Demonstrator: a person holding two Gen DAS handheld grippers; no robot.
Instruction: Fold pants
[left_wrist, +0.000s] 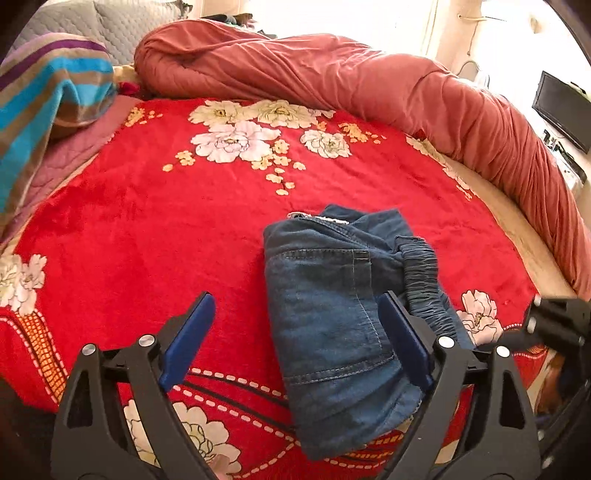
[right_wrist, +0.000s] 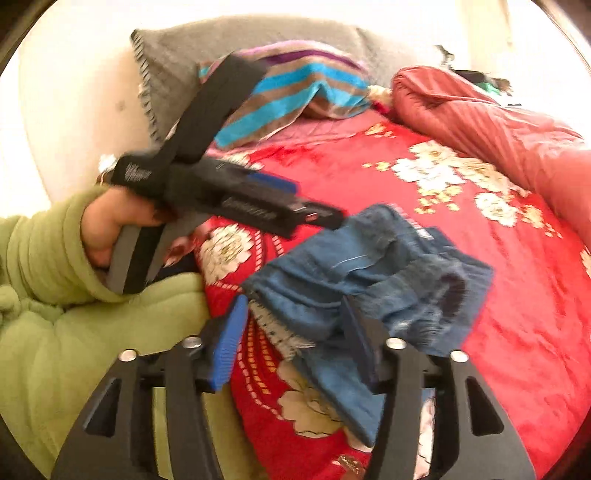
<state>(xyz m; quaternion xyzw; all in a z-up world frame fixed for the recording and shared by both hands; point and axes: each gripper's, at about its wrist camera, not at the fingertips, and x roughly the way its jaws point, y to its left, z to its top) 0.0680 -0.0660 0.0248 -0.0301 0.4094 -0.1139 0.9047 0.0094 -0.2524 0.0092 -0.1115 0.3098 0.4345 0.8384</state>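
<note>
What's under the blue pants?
The blue pants lie folded on the red flowery blanket. Flowers and dashed lines peek out around them; whatever pattern sits right beneath is covered.

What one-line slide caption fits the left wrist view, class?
Open left gripper hovers over folded jeans on a red floral blanket.

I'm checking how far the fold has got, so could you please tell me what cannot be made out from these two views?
- Left wrist view: the near end of the folded pants is partly covered by the left tongs, whose right finger overlaps the denim.
- Right wrist view: motion blur smears the pants, so layers and contact with the right tongs are unclear.
- Right wrist view: the left tongs' tips are blurred.
- Left wrist view: the bed's near edge is cut off.
</note>
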